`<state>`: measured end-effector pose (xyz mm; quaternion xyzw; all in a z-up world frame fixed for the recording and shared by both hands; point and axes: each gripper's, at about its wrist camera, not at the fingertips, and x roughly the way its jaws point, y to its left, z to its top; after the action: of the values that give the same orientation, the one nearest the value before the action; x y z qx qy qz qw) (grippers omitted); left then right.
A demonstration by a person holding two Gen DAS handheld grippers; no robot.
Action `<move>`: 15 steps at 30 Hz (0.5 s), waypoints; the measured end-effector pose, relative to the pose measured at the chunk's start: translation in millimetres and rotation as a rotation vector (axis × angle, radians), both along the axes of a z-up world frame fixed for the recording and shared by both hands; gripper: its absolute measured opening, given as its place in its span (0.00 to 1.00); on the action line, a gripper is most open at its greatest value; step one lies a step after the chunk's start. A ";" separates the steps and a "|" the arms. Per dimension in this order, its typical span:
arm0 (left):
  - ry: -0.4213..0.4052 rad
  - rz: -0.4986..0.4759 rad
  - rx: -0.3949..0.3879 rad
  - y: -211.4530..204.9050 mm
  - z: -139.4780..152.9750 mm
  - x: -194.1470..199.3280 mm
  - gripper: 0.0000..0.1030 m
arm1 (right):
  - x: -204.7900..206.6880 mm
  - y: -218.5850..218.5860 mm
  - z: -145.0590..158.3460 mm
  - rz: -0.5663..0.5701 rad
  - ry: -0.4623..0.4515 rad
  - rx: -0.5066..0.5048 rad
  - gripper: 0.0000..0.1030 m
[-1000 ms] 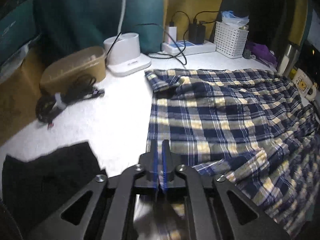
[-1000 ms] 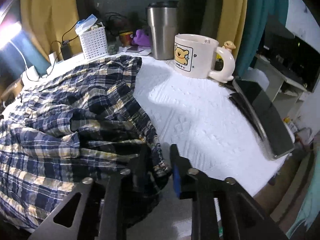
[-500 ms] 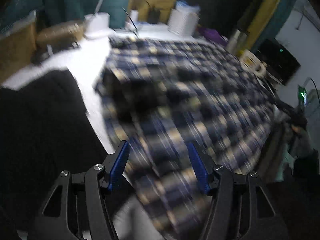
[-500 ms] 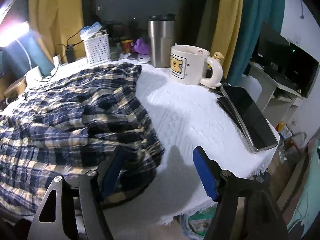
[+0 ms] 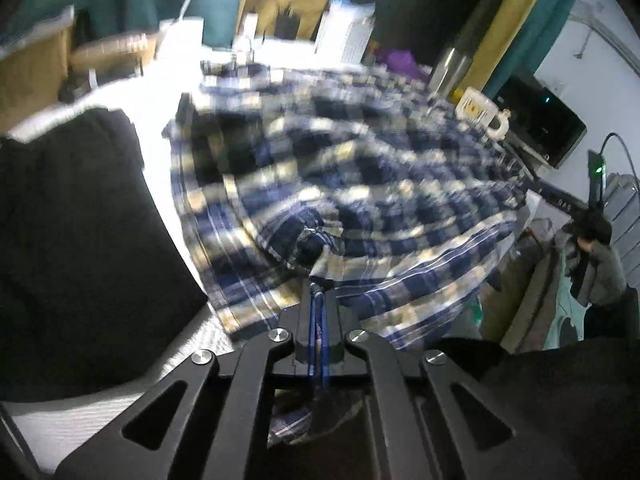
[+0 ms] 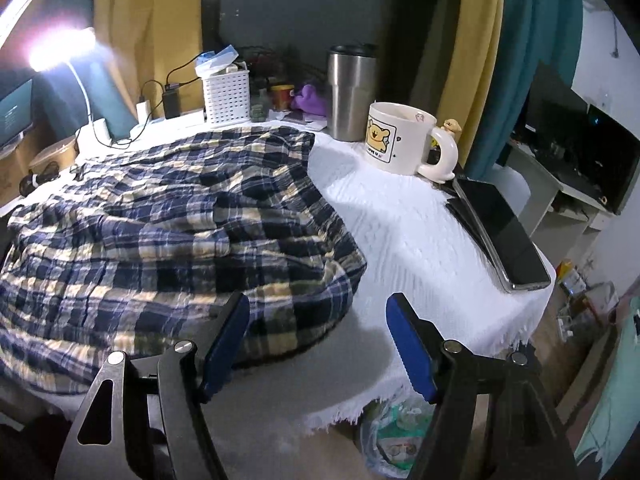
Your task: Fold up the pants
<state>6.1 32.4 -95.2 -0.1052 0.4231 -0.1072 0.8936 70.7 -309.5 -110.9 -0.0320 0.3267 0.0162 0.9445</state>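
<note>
Now plaid pants [image 6: 168,232] on table [image 6: 404,232]

The room is dim, lit mainly by a desk lamp [image 6: 60,46] at the far left of the right wrist view; its head burns out into white glare with a purplish halo. The white cloth on the surface [image 6: 404,236] is bright near the mug [image 6: 394,138] and falls into grey shadow at the near edge. The left wrist view is smeared by motion blur, so the plaid pants [image 5: 360,184] lose their pattern. Both views bend strongly at the rim, with dark corners.
</note>
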 end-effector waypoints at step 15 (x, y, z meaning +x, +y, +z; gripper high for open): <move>0.017 -0.012 -0.001 14.6 15.0 -38.5 0.01 | -19.1 41.1 -23.9 0.160 0.043 -0.165 0.91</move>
<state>-32.4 47.0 -80.2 -0.1040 0.4315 -0.1118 0.8891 51.7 -268.4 -134.9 -0.1350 0.3436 0.0653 0.9271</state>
